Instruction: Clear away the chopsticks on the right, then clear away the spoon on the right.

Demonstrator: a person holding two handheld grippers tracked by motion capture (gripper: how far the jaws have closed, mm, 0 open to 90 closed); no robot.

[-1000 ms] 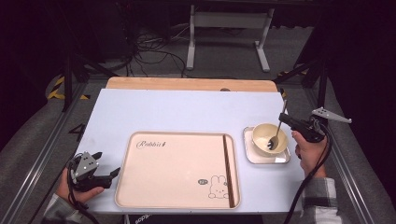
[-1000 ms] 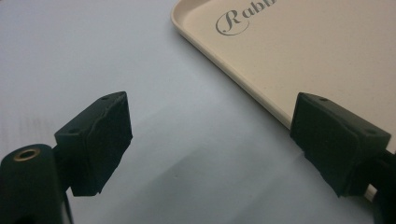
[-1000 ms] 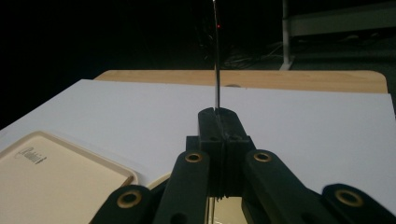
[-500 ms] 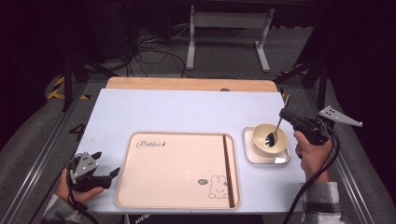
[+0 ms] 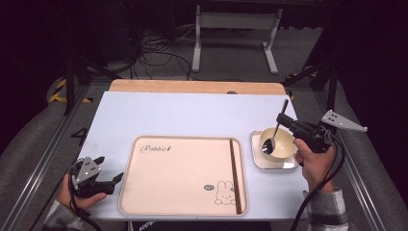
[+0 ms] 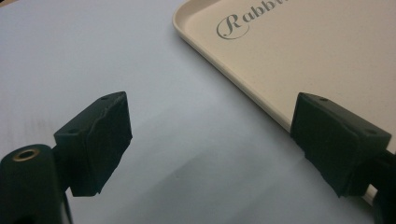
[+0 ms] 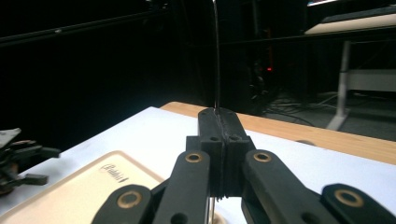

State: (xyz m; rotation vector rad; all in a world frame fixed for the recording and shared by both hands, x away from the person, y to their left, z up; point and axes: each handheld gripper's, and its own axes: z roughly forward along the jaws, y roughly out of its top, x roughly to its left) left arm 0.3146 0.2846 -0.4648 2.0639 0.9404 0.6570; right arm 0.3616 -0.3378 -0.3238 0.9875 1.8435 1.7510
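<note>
R gripper (image 5: 283, 119): jaws clamped on spoon (image 5: 273, 136) handle; spoon tip is kept in bowl (image 5: 278, 143).
L gripper (image 5: 109, 180): jaws wide, nothing held, at tray's (image 5: 183, 211) 8 o'clock.

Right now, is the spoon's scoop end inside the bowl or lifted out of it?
Inside. The spoon leans with its scoop end down in the bowl, handle clamped in the right gripper.

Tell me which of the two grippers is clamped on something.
The right gripper, beside the bowl: its jaws are shut on the spoon handle. The left gripper, beside the tray, is open and holds nothing.
</note>
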